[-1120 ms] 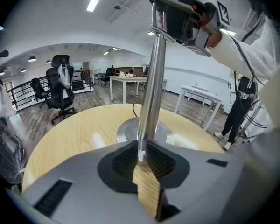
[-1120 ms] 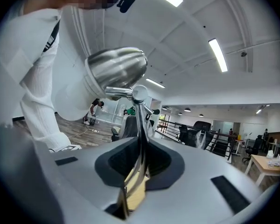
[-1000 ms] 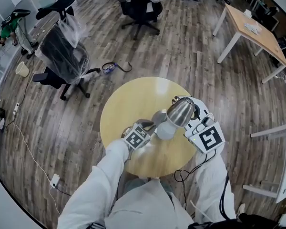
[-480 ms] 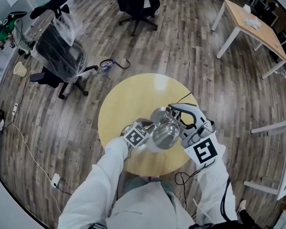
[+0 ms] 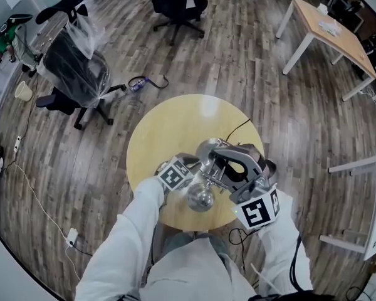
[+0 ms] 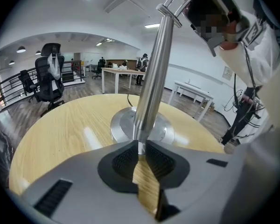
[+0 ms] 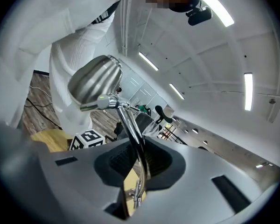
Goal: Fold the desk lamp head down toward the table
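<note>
I'm looking down on the round table w/ the desk lamp sitting on the near-right part of it. I'm holding the L gripper low on the lamp's pole, just above the round base. Its pads are pinching the pole w/ only a narrow gap, nothing else btwn them. The pole is leaning a bit to the right in the left gripper view.

I'm holding the R gripper on the thin upper arm, the rods running up btwn its pads. Those jaws are sitting narrow on the arm and have just been easing open a touch, w/ the arm touching the pads.

The lamp head is hanging near the table's near edge, btwn the two grippers, showing as a shiny round shape from above. A black cable is trailing from the base across the table. Beyond, a plastic-wrapped chair is standing well apart.
</note>
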The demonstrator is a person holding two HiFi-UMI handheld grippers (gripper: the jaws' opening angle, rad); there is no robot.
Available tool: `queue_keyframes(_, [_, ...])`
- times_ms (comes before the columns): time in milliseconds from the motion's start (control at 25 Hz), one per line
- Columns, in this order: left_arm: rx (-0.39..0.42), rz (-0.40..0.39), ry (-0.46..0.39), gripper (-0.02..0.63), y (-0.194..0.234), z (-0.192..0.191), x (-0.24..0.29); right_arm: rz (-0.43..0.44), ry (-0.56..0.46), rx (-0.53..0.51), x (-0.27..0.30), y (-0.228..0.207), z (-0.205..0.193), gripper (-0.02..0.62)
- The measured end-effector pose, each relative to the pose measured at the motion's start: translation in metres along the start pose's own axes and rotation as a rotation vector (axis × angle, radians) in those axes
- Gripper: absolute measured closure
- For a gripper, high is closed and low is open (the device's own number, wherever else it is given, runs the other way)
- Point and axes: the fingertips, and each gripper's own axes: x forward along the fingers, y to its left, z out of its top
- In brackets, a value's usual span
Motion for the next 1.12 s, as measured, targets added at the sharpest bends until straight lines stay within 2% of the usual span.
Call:
queue_keyframes(200, [0.005, -0.005, -0.004, 0.560, 0.001, -0.005, -0.001, -0.009, 0.002, -0.040, 0.003, 0.009, 0.001, 0.548])
queue_keyframes(400, [0.023, -0.018, 0.001, 0.560, 0.001, -0.006, 0.000, -0.032, 0.005, -0.211, 0.004, 0.020, -0.001, 0.552])
queue_keyframes(560, [0.034, -0.033, -0.001, 0.560, 0.001, -0.005, 0.000, -0.040, 0.001, -0.300, 0.004, 0.024, -0.001, 0.557])
queue_keyframes(880, [0.050, -0.051, 0.005, 0.560, 0.000, -0.004, 0.000, -0.061, -0.016, -0.422, 0.004, 0.032, -0.003, 0.558])
queue_keyframes(1120, [0.069, -0.060, 0.008, 0.560, -0.001, -0.004, 0.002, -0.075, -0.095, -0.476, 0.002, 0.035, -0.005, 0.560])
